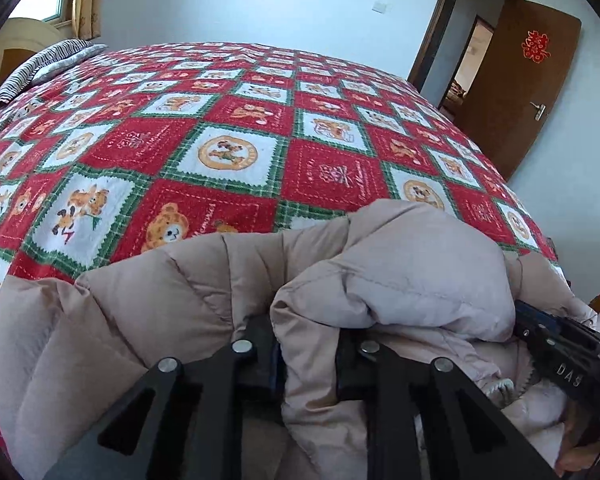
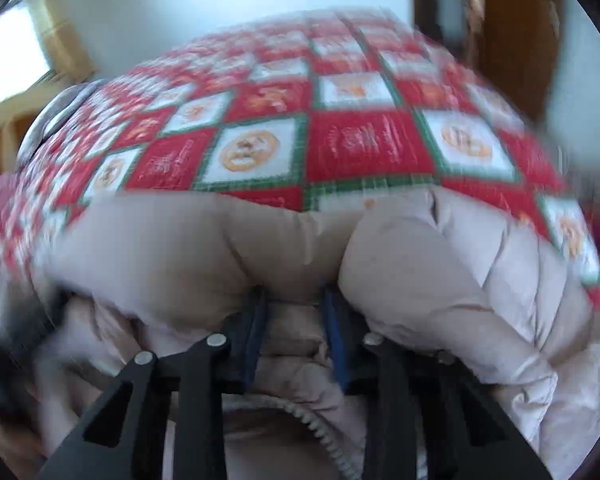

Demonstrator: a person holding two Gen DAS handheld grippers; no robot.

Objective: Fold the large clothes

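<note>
A beige puffer jacket [image 1: 419, 272] lies bunched at the near edge of the bed, its zipper teeth [image 2: 319, 428] showing low in the right wrist view. My left gripper [image 1: 305, 352] is shut on a thick fold of the jacket that bulges up between its black fingers [image 1: 260, 344]. In the blurred right wrist view my right gripper [image 2: 296, 336] has the jacket [image 2: 419, 280] filling the gap between its blue pads [image 2: 254, 344], which press on it. The right tool's black body [image 1: 559, 356] shows at the lower right of the left wrist view, close beside the left gripper.
The bed is covered by a red, white and green checked quilt [image 1: 220, 152] with bear pictures. A striped pillow [image 1: 48, 68] lies at the far left by the headboard. A brown door [image 1: 515, 92] stands open beyond the bed's right edge.
</note>
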